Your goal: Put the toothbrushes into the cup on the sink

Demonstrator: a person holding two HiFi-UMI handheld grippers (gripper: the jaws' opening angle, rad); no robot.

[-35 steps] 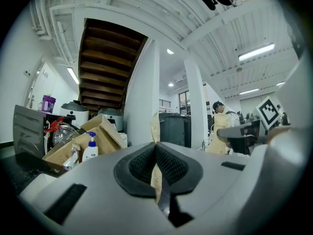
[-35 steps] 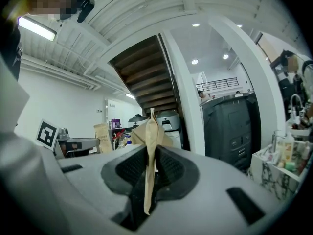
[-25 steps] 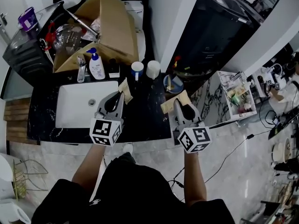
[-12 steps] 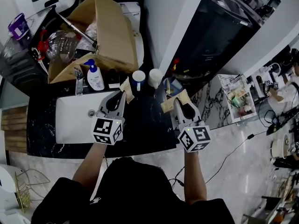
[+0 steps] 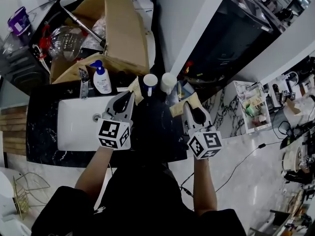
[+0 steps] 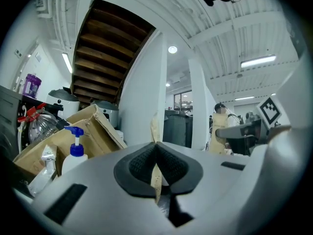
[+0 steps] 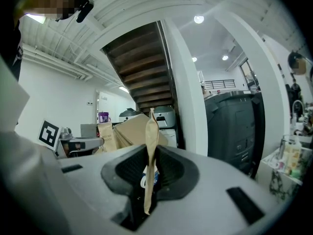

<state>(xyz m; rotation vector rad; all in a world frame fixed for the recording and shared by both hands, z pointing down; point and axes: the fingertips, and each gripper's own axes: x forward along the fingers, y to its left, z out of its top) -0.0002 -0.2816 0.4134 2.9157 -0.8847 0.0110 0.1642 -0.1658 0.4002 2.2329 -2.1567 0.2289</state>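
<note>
Left gripper (image 5: 129, 94): jaws pinched together on a thin tan paper packet (image 6: 155, 131), held edge-on just left of the blue-banded cup (image 5: 150, 81) on the dark counter (image 5: 152, 127). Right gripper (image 5: 190, 107): jaws likewise clamped on a second tan packet (image 7: 150, 131), to the right of that cup, past the white cup (image 5: 168, 80) standing beside it. Wrappers opaque, so contents cannot be confirmed. Lower packet ends are hidden inside the jaws. Cup interiors too small to read.
</note>
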